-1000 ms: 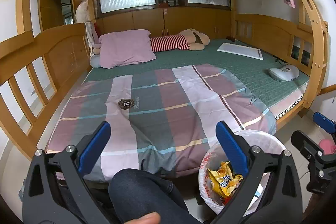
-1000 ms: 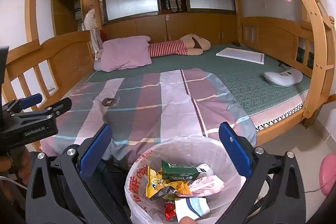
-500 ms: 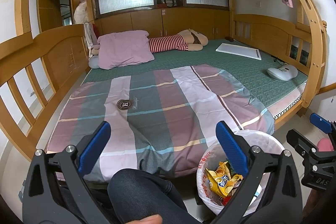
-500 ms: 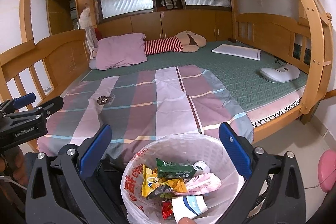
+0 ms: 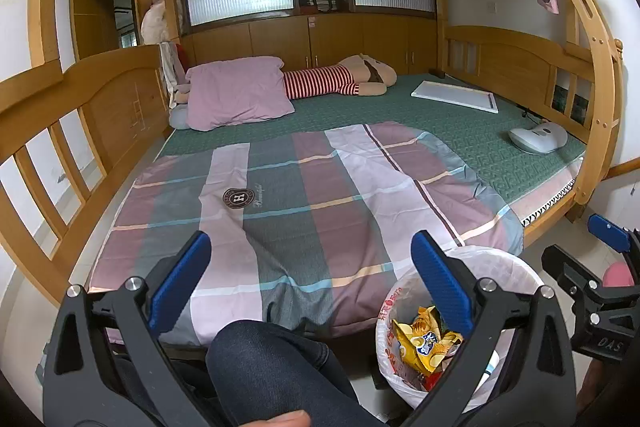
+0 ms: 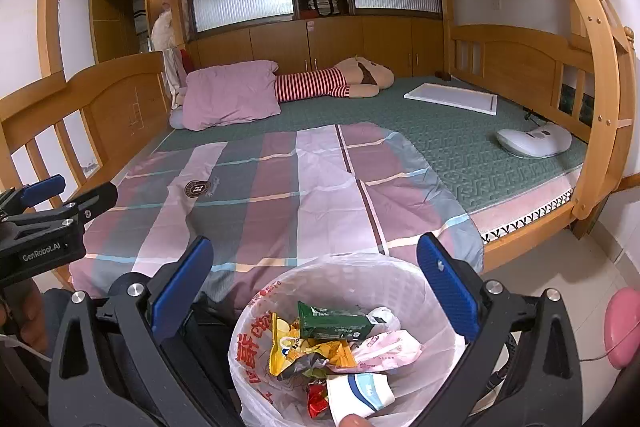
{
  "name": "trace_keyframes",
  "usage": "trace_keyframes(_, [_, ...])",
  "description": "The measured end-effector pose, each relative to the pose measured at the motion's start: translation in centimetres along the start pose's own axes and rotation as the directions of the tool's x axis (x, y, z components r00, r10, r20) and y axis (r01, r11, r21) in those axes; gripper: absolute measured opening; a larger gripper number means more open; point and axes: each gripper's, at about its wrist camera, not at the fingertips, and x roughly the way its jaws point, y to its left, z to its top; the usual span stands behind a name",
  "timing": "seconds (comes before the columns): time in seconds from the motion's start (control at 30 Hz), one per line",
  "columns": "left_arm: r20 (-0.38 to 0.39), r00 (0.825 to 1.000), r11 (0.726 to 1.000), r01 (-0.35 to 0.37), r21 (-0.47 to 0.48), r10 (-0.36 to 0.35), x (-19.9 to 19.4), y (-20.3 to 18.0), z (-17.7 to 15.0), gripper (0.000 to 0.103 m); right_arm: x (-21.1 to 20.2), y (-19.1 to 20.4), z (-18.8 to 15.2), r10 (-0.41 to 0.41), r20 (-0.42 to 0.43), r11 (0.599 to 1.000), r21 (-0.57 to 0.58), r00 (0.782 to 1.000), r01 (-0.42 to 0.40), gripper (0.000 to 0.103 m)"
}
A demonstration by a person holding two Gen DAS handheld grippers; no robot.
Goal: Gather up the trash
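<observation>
A bin lined with a white plastic bag (image 6: 400,291) stands on the floor by the bed; it holds several wrappers, among them a yellow one (image 6: 284,347) and a green one (image 6: 332,323). My right gripper (image 6: 314,291) hangs open just above and behind the bin, nothing between its blue pads. In the left wrist view the same bin (image 5: 500,267) sits low at the right, with yellow wrappers (image 5: 420,341) inside. My left gripper (image 5: 308,287) is open and empty over the bed's near edge, above a knee in dark jeans (image 5: 272,367).
A striped quilt (image 5: 320,203) covers the near half of a green mattress (image 5: 460,131) in a wooden bunk frame. A pink pillow (image 5: 236,91), a striped plush toy (image 5: 340,83), a white board (image 5: 456,95) and a white device (image 5: 538,137) lie on the bed. A pink object (image 6: 622,327) lies on the floor.
Both grippers have drifted slightly, so the scene sits a little lower and the bin a little more left in the right wrist view. Both stay open and empty.
</observation>
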Motion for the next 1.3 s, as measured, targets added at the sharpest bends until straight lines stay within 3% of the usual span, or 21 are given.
trace_keyframes(1.3, [-0.028, 0.999, 1.0, 0.016, 0.01, -0.016, 0.79, -0.55, -0.75, 0.1, 0.94, -0.29, -0.99, 0.0, -0.014, 1.0, 0.002, 1.0, 0.0, 0.1])
